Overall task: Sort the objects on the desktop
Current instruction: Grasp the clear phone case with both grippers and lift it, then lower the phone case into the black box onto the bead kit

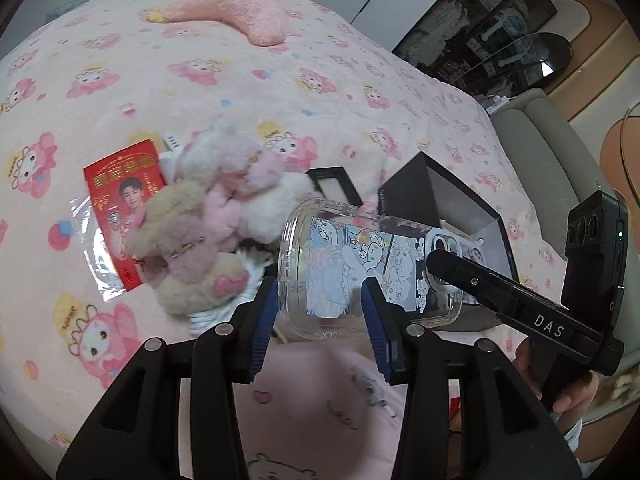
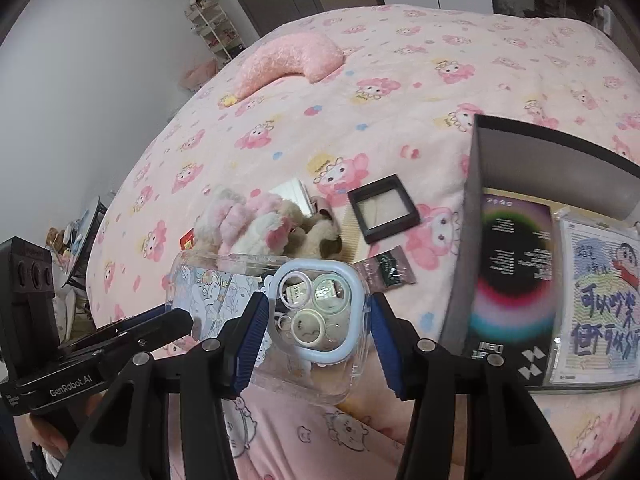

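Observation:
A clear phone case (image 1: 360, 268) with cartoon prints is held above the pink bed between both grippers. My left gripper (image 1: 320, 300) is shut on its plain end. My right gripper (image 2: 316, 312) is shut on its camera-cutout end (image 2: 320, 312). The right gripper's finger shows in the left wrist view (image 1: 480, 280), and the left gripper shows in the right wrist view (image 2: 160, 324). A fluffy pink, white and beige plush (image 1: 208, 224) lies just behind the case, also in the right wrist view (image 2: 264, 228).
An open black box (image 2: 540, 248) with printed cards inside stands to the right. A small black frame box (image 2: 382, 208), a dark sachet (image 2: 388, 270), a red envelope (image 1: 120, 208) in a clear sleeve and a pink cushion (image 2: 288, 60) lie on the patterned blanket (image 1: 240, 80).

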The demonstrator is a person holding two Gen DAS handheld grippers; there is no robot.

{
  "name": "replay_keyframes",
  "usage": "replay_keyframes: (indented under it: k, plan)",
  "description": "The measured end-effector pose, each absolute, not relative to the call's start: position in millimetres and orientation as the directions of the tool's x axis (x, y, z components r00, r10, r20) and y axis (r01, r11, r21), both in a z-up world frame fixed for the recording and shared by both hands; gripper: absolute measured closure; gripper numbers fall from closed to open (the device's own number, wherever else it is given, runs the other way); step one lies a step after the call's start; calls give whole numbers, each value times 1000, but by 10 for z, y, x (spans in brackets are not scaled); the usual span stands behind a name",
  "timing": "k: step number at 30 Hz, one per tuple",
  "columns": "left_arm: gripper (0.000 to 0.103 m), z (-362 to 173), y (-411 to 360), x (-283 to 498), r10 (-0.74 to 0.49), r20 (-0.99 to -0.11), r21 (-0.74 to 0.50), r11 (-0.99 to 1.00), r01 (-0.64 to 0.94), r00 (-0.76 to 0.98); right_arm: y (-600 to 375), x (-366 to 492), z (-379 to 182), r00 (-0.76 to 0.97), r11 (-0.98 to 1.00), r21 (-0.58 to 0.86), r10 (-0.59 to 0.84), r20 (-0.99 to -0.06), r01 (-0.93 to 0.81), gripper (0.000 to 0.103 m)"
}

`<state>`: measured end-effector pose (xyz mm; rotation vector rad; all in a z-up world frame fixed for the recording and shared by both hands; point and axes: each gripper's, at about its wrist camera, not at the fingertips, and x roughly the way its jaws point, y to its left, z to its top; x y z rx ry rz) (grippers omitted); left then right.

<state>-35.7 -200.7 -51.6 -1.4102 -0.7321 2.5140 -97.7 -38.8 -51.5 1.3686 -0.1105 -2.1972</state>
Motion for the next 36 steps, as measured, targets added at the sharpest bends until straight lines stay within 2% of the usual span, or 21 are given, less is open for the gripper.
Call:
replay_keyframes:
  k: [8, 13, 18, 23, 28, 36]
  plan:
    - [59, -286, -947, -760, 485, -718, -506, -856, -104, -499, 623, -1040, -139, -449, -898, 293, -422, -788, 330, 55]
    - [59, -360, -170, -1227, 523, -738, -490, -850, -195, -427, 1359, -1327, -53, -494, -932, 258, -354, -794, 254, 55]
    - [59, -721, 362, -1559, 516, -792, -473, -857, -207, -326, 1824, -1565, -301, -479, -957, 204, -280, -832, 205, 55]
    - [58, -973, 647, -1852, 442, -857, -404, -895, -186, -265, 2002, -1751, -659, -418, -963, 199, -259, -871, 180, 55]
    - [55, -1061, 798, -2284, 426, -878, -399, -904, -156, -217, 1987, -2186, -672, -418, -974, 109, -186, -889, 199, 54]
    - [55, -1305, 937, -2497, 415, -895, -393, -907, -151, -162, 2165, -2483, -1042, -366, -981, 138, -179, -913, 135, 54]
